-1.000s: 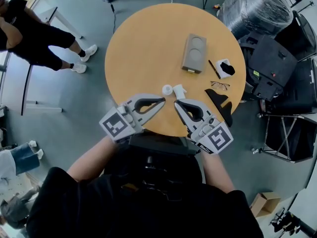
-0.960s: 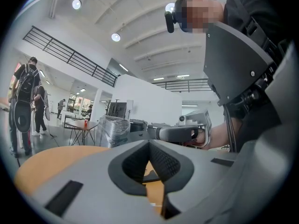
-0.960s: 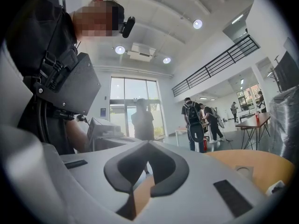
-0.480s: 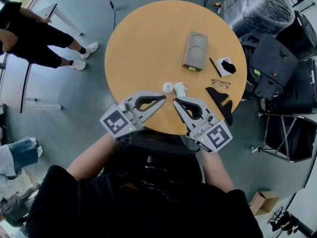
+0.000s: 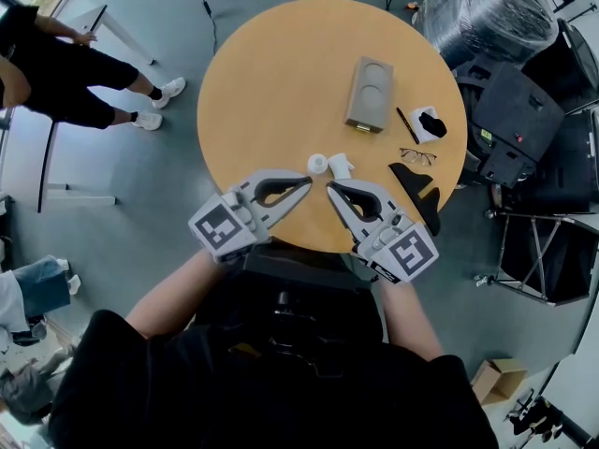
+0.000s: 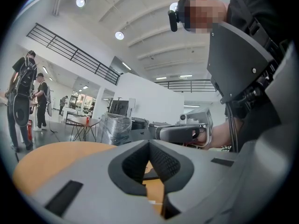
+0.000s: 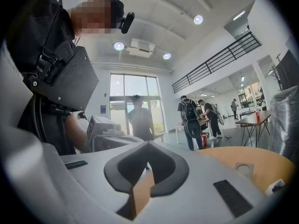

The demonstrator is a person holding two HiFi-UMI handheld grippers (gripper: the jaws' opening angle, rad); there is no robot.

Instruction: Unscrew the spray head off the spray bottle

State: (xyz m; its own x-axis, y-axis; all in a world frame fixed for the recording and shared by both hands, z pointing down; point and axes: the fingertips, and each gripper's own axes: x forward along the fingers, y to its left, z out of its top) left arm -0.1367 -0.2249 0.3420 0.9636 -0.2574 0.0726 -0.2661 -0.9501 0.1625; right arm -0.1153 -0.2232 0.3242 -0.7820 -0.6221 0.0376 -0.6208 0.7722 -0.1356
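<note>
In the head view, a small round white bottle and a white spray head sit side by side near the front of the round wooden table. Whether they are joined I cannot tell. My left gripper is shut and empty, its tip just below the bottle. My right gripper is also shut and empty, pointing up at the spray head. Neither touches them. The left gripper view shows shut jaws and the right gripper's body across from them. In the right gripper view the jaws are closed.
A tan box with two round recesses lies at the back. A pen, a white-and-black item, glasses and a black object are at the right. A person stands left; black equipment crowds the right.
Both grippers have crept slightly toward the bottle and spray head and stay shut. The person standing at the left has shifted position.
</note>
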